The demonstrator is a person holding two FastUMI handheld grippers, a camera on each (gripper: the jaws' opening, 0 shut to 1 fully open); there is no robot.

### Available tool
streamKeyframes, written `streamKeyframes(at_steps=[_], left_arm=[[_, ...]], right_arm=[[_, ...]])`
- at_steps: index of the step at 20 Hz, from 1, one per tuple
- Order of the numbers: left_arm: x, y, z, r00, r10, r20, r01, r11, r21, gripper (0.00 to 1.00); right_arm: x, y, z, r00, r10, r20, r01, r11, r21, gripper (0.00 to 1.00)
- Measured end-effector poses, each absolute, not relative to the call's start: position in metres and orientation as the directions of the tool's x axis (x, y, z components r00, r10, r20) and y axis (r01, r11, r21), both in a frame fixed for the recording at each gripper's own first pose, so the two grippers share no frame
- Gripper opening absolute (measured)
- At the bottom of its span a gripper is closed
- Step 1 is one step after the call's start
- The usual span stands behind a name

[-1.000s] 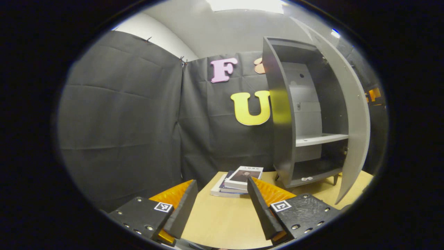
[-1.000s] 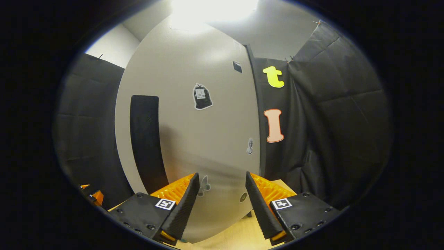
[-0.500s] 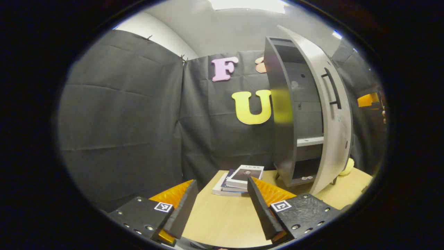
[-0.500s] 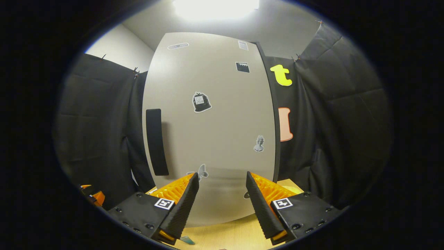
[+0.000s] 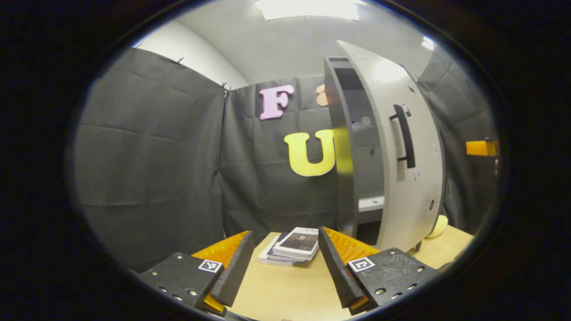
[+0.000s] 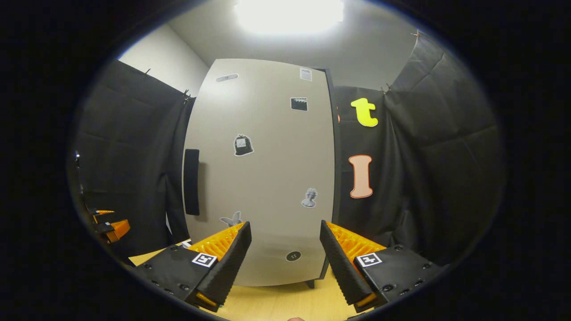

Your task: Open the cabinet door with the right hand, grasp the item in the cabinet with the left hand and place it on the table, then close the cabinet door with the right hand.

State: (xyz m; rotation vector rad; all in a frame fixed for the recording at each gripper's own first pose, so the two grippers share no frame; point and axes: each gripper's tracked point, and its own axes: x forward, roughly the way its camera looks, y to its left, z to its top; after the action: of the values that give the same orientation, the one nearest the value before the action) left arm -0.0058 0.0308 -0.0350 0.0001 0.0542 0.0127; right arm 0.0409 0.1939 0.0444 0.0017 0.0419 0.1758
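Note:
The grey cabinet (image 5: 341, 147) stands on the wooden table (image 5: 285, 292), its pale door (image 5: 415, 147) ajar with a narrow gap. The door's black handle (image 5: 403, 133) faces out. A small pale yellow item (image 5: 439, 225) lies on the table to the right of the cabinet. My left gripper (image 5: 285, 263) hangs open over the table's near part, holding nothing. In the right gripper view the door (image 6: 267, 178), dotted with stickers, faces me with its handle (image 6: 192, 180) at its left. My right gripper (image 6: 283, 254) is open, a short way in front of the door's lower part.
A stack of books (image 5: 292, 245) lies on the table left of the cabinet. Black cloth walls close in behind and on both sides. The right gripper (image 5: 479, 147) shows far right in the left gripper view; the left gripper (image 6: 109, 225) shows far left in the right one.
The cabinet door has swung from wide open to nearly shut. My right gripper has drawn back from the door. Both grippers stay open.

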Motion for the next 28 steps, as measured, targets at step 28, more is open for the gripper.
streamKeyframes(at_steps=[28], left_arm=[[-0.007, -0.055, 0.000, 0.995, -0.090, -0.034, 0.088, 0.995, -0.039, 0.87]], right_arm=[[0.022, 0.096, 0.026, 0.998, 0.050, -0.038, -0.049, 0.998, 0.036, 0.98]])
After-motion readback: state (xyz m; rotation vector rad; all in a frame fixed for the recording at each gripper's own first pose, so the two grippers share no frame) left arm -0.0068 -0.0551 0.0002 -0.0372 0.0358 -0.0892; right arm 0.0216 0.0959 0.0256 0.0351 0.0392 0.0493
